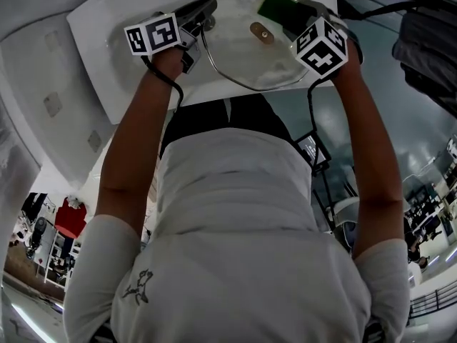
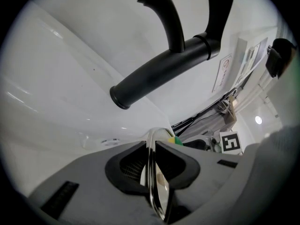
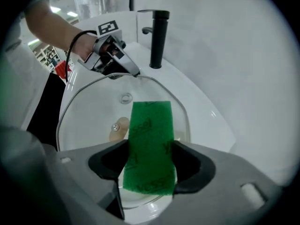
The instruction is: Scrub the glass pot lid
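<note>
The round glass pot lid is held over a white sink, its metal rim seen edge-on in the left gripper view. My left gripper is shut on the lid's left rim, both pads pressing it. A green scouring pad lies flat on the glass just right of the lid's pale knob. My right gripper is shut on this pad. In the head view the pad shows at the lid's far right, in front of the right gripper.
A black faucet stands at the back of the white sink, its spout above the left gripper. The faucet rises beyond the lid. The sink's white rim curves round on the right. Cables and a grey bundle lie to the right.
</note>
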The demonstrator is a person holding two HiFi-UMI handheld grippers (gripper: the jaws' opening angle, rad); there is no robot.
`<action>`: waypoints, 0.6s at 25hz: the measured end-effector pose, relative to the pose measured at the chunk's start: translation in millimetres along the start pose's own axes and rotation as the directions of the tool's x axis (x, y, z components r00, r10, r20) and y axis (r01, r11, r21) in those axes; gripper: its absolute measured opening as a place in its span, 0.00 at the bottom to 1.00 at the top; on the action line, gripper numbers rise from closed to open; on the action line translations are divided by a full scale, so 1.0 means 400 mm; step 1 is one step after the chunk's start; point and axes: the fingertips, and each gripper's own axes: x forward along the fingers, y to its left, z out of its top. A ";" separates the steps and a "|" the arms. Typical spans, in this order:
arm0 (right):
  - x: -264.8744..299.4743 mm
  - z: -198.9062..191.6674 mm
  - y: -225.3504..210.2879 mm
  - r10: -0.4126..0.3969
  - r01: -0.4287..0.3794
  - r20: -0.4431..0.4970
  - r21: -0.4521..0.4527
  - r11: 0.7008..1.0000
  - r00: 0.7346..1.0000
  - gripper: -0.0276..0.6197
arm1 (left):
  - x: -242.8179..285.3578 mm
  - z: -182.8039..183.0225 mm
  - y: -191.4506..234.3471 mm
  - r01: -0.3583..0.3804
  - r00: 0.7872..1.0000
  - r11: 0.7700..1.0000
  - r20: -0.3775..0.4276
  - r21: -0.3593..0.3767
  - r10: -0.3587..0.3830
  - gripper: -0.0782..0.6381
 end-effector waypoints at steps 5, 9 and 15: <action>0.003 -0.006 0.079 0.024 -0.024 0.014 0.040 0.999 1.000 0.49 | -0.002 0.001 -0.001 -0.002 1.000 1.000 0.007 -0.005 0.002 0.19; -0.011 -0.014 0.150 0.075 -0.080 0.044 0.105 0.991 0.996 0.49 | -0.002 0.002 -0.001 -0.006 1.000 1.000 0.008 0.001 0.006 0.19; -0.026 0.020 0.296 0.202 -0.215 0.098 0.147 0.966 0.975 0.49 | -0.001 0.007 -0.003 -0.011 1.000 1.000 0.010 0.013 0.011 0.19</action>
